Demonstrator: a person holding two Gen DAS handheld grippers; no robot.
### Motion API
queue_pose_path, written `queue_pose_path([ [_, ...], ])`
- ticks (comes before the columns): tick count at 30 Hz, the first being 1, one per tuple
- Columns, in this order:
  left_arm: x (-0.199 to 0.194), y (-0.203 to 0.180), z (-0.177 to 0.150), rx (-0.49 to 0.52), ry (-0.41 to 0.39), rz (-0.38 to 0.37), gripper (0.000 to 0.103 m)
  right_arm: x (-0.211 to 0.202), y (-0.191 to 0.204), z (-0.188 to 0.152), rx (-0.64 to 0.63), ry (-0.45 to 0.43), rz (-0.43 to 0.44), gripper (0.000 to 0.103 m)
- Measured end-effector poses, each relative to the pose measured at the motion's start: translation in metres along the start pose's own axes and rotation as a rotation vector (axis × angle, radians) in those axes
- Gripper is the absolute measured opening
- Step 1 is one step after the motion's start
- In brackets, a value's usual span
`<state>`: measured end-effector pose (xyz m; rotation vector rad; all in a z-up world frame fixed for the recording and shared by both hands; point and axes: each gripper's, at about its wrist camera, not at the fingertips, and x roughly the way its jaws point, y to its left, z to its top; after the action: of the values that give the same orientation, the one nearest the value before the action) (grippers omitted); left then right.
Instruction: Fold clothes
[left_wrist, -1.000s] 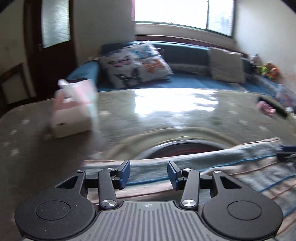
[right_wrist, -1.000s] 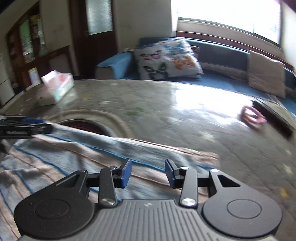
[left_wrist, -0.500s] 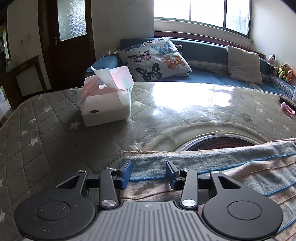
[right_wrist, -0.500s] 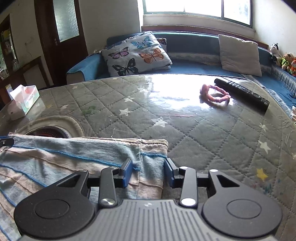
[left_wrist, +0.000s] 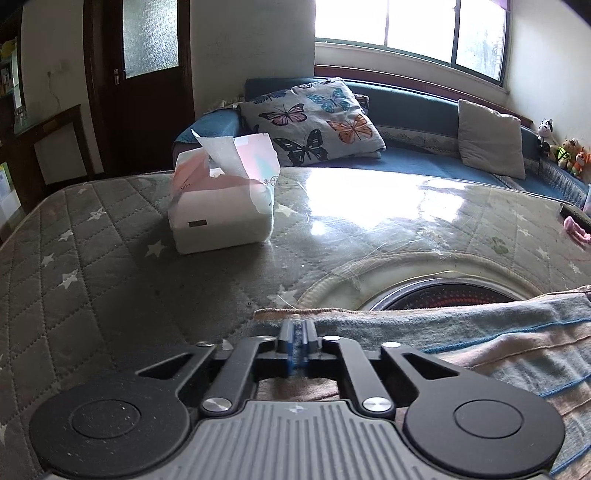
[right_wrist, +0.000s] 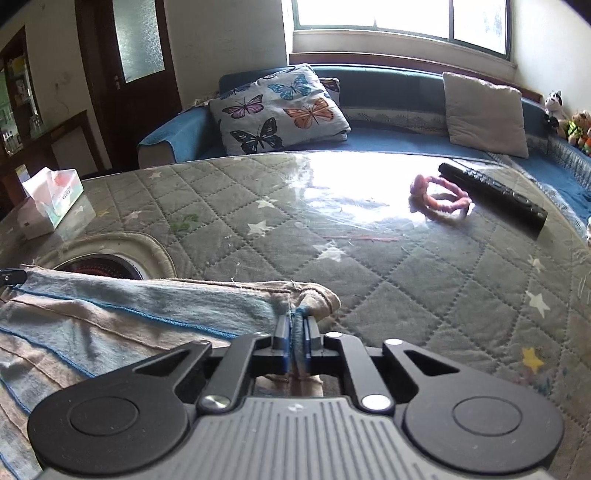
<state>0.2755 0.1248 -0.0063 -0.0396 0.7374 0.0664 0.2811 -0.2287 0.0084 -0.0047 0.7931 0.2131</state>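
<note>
Striped cloth (right_wrist: 155, 306), no legible label

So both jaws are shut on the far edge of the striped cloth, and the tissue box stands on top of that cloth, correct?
Not quite. The left wrist view shows the tissue box standing on the quilted table cover, apart from the striped cloth. Both jaws are shut on the cloth's far edge.

Blown-out window (left_wrist: 406, 33) backlight, tabletop (right_wrist: 332, 192) glare, sharp, fisheye-bent edges

Left tool (left_wrist: 297, 338) and right tool (right_wrist: 296, 334), jaws just closed, angled downward.
</note>
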Motion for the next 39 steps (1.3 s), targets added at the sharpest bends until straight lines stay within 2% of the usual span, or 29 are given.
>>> queue_pose_path([
  [6,-0.004,0.007,0.01,-0.018,-0.049,0.031,0.0,-0.003,0.001,0.01,0.002,-0.028,-0.003,0.005],
  [9,-0.002,0.011,0.017,-0.031,-0.026,0.027,0.0,0.001,0.003,0.016,-0.005,-0.035,-0.006,0.005],
  [14,-0.003,0.01,0.009,-0.003,0.004,0.017,0.004,0.009,0.004,0.02,-0.012,-0.032,-0.01,0.005],
  [15,-0.002,0.01,0.007,-0.001,0.006,0.024,0.006,0.011,0.004,0.019,-0.011,-0.027,-0.01,0.005],
  [17,0.0,0.01,0.003,-0.001,0.015,0.038,0.02,0.014,0.002,0.017,-0.003,-0.017,-0.009,0.005],
  [18,0.001,0.011,0.001,-0.003,0.016,0.044,0.035,0.015,0.001,0.016,0.001,-0.016,-0.007,0.006],
  [19,0.001,0.011,0.0,-0.001,0.011,0.055,0.042,0.015,0.001,0.015,0.005,-0.015,-0.005,0.006],
  [21,0.002,0.011,-0.001,0.001,0.006,0.062,0.042,0.015,0.0,0.015,0.005,-0.016,-0.002,0.007],
  [26,0.003,0.011,0.0,-0.004,0.003,0.044,0.04,0.014,0.001,0.017,-0.006,-0.017,-0.003,0.009],
  [28,0.002,0.01,0.0,0.007,-0.004,0.023,0.02,0.014,0.001,0.017,-0.006,-0.016,-0.003,0.009],
  [30,0.002,0.008,0.0,0.024,-0.007,0.0,0.004,0.015,0.002,0.017,-0.013,-0.011,-0.003,0.008],
  [33,0.0,0.004,0.001,0.05,-0.041,0.034,0.002,0.015,0.004,0.018,-0.019,-0.015,-0.006,0.005],
  [39,-0.011,0.01,0.019,0.005,-0.133,0.056,0.002,0.01,0.01,0.031,-0.014,-0.081,-0.003,0.004],
])
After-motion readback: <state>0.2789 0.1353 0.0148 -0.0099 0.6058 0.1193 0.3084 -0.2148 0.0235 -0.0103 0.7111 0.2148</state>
